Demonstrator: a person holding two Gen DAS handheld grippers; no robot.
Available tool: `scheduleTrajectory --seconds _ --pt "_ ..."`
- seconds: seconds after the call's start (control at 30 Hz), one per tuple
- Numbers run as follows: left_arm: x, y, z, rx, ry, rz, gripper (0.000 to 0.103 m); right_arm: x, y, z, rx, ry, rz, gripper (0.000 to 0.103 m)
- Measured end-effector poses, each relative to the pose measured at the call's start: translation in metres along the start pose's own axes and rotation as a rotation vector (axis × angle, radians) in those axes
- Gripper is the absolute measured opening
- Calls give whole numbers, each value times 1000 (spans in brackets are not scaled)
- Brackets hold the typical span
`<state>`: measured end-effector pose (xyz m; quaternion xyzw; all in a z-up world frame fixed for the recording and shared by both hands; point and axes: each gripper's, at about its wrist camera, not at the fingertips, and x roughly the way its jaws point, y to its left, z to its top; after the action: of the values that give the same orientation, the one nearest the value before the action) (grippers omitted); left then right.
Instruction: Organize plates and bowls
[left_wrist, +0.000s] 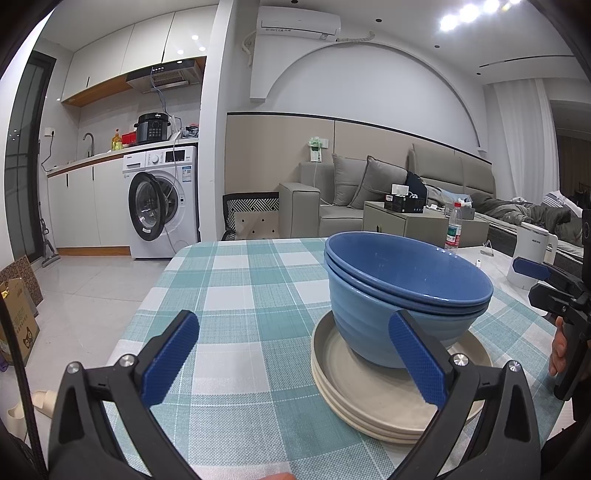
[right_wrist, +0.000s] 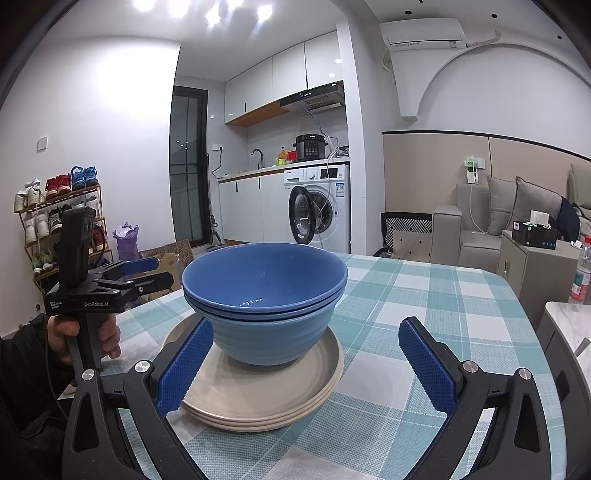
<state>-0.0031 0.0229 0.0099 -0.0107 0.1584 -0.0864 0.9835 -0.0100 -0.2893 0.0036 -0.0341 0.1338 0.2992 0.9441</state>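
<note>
Blue nested bowls (right_wrist: 264, 295) sat inside one another on a stack of beige plates (right_wrist: 258, 391), which rested on the checked tablecloth (left_wrist: 236, 288) near the table's middle, likely gathered into one tower so the dishes took up a single spot. The left gripper (left_wrist: 295, 362) and the right gripper (right_wrist: 306, 365) were both spread wide and empty, each held low on its own side of the pile. That flanking pose suggested the stacking was largely done.
</note>
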Motion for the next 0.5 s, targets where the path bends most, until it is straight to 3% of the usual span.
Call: scheduleTrajectory --seconds 0.5 --pt "0 0 -1 -3 4 1 103 0 0 0 1 0 1 102"
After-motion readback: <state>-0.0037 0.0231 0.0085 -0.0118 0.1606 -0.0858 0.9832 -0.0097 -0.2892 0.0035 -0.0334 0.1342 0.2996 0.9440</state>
